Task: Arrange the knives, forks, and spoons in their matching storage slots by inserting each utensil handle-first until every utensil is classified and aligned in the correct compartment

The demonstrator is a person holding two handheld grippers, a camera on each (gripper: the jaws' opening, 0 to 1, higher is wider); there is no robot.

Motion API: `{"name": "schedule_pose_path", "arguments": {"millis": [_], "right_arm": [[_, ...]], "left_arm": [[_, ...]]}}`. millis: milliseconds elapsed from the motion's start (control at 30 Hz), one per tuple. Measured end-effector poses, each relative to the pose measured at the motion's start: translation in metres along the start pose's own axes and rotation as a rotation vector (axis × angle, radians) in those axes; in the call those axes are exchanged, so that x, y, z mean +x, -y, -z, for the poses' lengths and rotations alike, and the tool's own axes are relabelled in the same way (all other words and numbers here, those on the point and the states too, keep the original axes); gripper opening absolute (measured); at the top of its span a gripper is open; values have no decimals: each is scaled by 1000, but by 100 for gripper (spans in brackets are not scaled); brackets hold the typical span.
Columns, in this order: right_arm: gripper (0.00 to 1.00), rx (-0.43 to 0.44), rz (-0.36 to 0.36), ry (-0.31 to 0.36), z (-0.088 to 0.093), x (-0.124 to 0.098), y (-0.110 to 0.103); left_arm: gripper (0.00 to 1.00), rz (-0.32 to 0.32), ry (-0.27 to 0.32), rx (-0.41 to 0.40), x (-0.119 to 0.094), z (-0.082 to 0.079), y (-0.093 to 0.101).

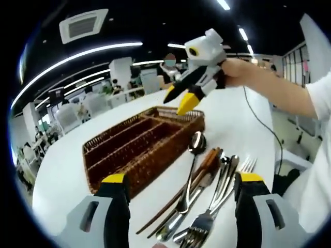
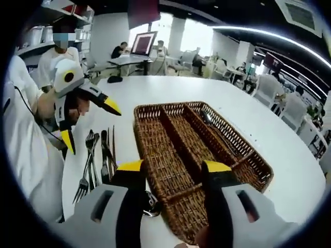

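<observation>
Both jaw pairs stand parted and empty: the left gripper [image 1: 181,188] hovers over the cutlery pile [image 1: 204,199], the right gripper [image 2: 173,173] straddles the wicker tray [image 2: 243,155]. Everything rests on a white table [image 1: 62,165] in an office.

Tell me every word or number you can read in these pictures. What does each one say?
None can be read.
Wicker cutlery tray: no label.
Utensils beside it: no marks legible.
Left gripper and right gripper: no text.
Monitor in the background: too small and blurred.
</observation>
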State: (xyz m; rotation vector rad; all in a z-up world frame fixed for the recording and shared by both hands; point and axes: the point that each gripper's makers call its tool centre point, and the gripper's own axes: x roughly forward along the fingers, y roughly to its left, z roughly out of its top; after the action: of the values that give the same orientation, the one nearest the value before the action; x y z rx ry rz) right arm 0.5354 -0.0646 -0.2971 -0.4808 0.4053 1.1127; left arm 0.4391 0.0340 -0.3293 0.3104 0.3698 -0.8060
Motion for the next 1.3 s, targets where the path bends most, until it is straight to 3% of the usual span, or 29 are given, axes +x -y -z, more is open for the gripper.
{"name": "schedule_pose_path", "arguments": {"millis": [167, 900, 1067, 1300], "right_arm": [[46, 15, 14, 13, 8, -4, -9], [50, 105, 62, 34, 39, -19, -28], [51, 119, 64, 37, 44, -22, -33], [52, 124, 63, 41, 49, -26, -39]], "left_arm": [[83, 13, -7, -13, 8, -2, -2], [61, 108, -71, 42, 34, -4, 11], [53, 128, -80, 49, 42, -6, 13], [34, 177, -111, 66, 55, -4, 19]]}}
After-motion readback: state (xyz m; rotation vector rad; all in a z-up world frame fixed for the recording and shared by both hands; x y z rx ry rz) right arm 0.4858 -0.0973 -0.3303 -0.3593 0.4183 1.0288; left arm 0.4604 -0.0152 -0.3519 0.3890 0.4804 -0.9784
